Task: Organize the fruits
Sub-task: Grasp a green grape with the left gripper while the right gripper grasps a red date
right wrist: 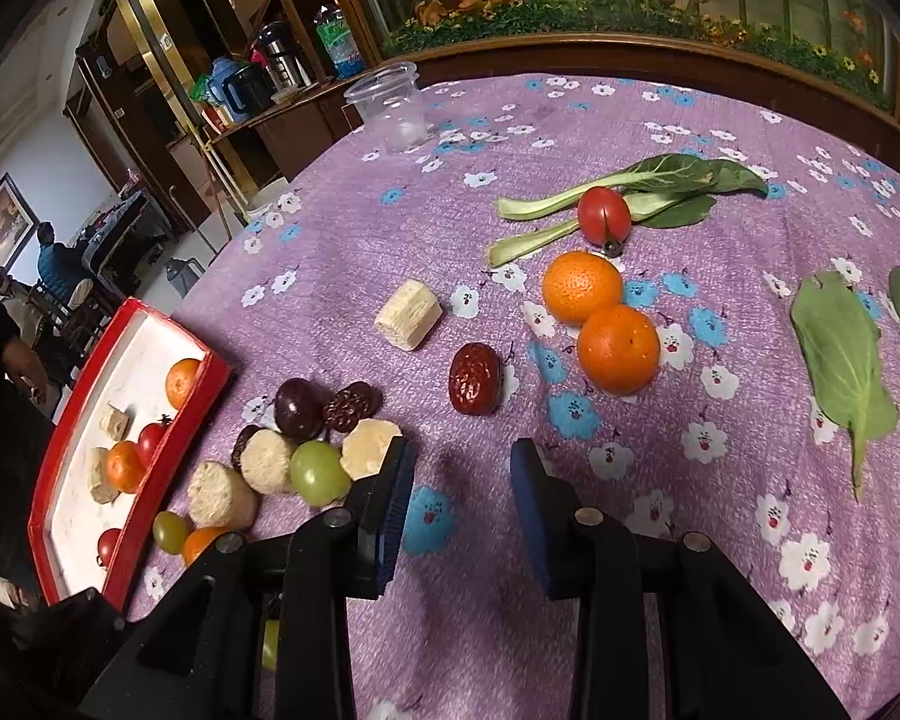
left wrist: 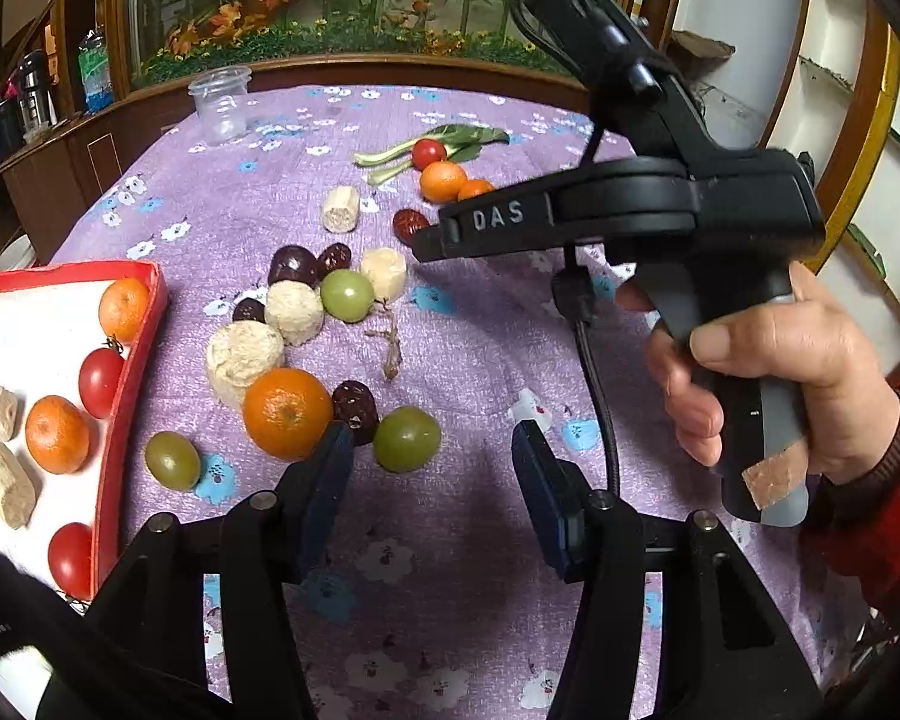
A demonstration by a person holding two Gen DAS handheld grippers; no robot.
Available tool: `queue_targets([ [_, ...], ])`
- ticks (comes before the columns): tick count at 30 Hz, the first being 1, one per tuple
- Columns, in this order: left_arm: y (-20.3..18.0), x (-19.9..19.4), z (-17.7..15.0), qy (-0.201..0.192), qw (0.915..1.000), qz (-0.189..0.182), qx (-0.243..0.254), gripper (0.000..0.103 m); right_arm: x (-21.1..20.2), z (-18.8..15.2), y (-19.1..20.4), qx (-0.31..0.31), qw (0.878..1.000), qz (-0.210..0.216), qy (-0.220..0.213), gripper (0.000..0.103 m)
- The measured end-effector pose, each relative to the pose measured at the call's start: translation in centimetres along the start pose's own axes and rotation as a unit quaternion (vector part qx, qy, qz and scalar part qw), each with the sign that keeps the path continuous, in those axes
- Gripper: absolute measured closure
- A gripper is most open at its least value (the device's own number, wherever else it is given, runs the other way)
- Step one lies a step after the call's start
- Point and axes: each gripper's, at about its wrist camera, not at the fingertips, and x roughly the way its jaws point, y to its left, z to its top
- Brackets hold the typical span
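My left gripper [left wrist: 432,471] is open low over the purple cloth. A green grape [left wrist: 407,439] lies just past its fingertips, untouched, beside a dark date [left wrist: 355,411] and an orange [left wrist: 287,413]. The red tray [left wrist: 127,372] at the left holds oranges, tomatoes and beige chunks. My right gripper [right wrist: 462,474] is open with a narrow gap and nothing between its fingers. A red date [right wrist: 475,378] lies ahead of it, with two oranges [right wrist: 600,315] and a tomato [right wrist: 603,213] further back. A hand [left wrist: 780,360] holds this gripper at the right of the left wrist view.
A pile of beige chunks [right wrist: 267,462], dates and a grape [right wrist: 318,471] sits between the grippers and the tray [right wrist: 210,375]. Green leaves [right wrist: 843,360] lie at the right and back. A clear plastic cup [right wrist: 390,105] stands at the table's far edge.
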Motion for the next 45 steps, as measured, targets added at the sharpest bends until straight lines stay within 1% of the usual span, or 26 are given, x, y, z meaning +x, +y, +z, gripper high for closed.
queue_targets([
  [2, 0.2, 0.7, 0.0, 0.008, 1.0, 0.0, -0.004, 0.05, 0.5, 0.1, -0.1, 0.001, 1.0, 0.0, 0.002, 0.069],
  [4, 0.4, 1.2, 0.1, 0.014, 0.9999, 0.001, -0.01, 0.058, 0.9, 0.2, -0.1, 0.0, 1.0, 0.0, 0.003, 0.069],
  [6, 0.6, 1.6, 0.2, 0.013, 0.9998, 0.006, -0.014, 0.06, 1.3, 0.4, -0.1, -0.001, 1.0, 0.0, 0.003, 0.069],
  [7, 0.7, 1.7, 0.2, 0.015, 0.9997, 0.005, -0.017, 0.064, 1.4, 0.6, -0.1, -0.001, 1.0, 0.0, 0.003, 0.069],
  [8, 0.8, 1.8, 0.3, 0.017, 0.9996, 0.004, -0.02, 0.066, 1.6, 0.7, -0.1, -0.002, 1.0, 0.0, 0.002, 0.069],
  [12, 0.8, 2.1, 0.3, 0.016, 0.9996, 0.005, -0.021, 0.074, 2.2, 1.3, 0.3, -0.011, 1.0, -0.006, 0.001, 0.072],
  [14, 0.9, 2.1, 0.4, 0.016, 0.9996, 0.004, -0.023, 0.077, 2.5, 1.7, 0.3, -0.012, 1.0, -0.011, -0.001, 0.073],
  [16, 1.1, 2.1, 0.4, 0.016, 0.9995, 0.001, -0.026, 0.079, 2.7, 1.9, 0.3, -0.012, 1.0, -0.014, -0.002, 0.076],
  [17, 1.1, 2.1, 0.3, 0.015, 0.9995, -0.002, -0.026, 0.08, 2.8, 2.0, 0.4, -0.014, 1.0, -0.018, -0.004, 0.079],
  [18, 1.2, 2.1, 0.3, 0.015, 0.9995, -0.002, -0.026, 0.08, 2.9, 2.1, 0.4, -0.017, 1.0, -0.024, -0.004, 0.081],
  [22, 1.2, 1.9, 0.1, 0.013, 0.9996, -0.005, -0.026, 0.08, 3.2, 2.1, 1.5, -0.051, 0.998, -0.048, -0.01, 0.081],
  [25, 1.3, 1.8, 0.0, 0.013, 0.9995, -0.008, -0.028, 0.08, 3.3, 1.9, 1.8, -0.071, 0.996, -0.057, -0.014, 0.082],
  [28, 1.3, 1.8, 0.0, 0.014, 0.9995, -0.009, -0.028, 0.08, 3.1, 1.9, 1.6, -0.068, 0.996, -0.054, -0.015, 0.082],
  [33, 1.5, 1.7, -0.2, 0.012, 0.9994, -0.015, -0.03, 0.081, 2.4, 1.4, 0.9, -0.049, 0.998, -0.037, -0.017, 0.082],
  [45, 1.5, 1.6, -0.2, 0.013, 0.9994, -0.015, -0.029, 0.081, 0.6, 0.6, 1.0, -0.04, 0.998, -0.033, -0.021, 0.082],
])
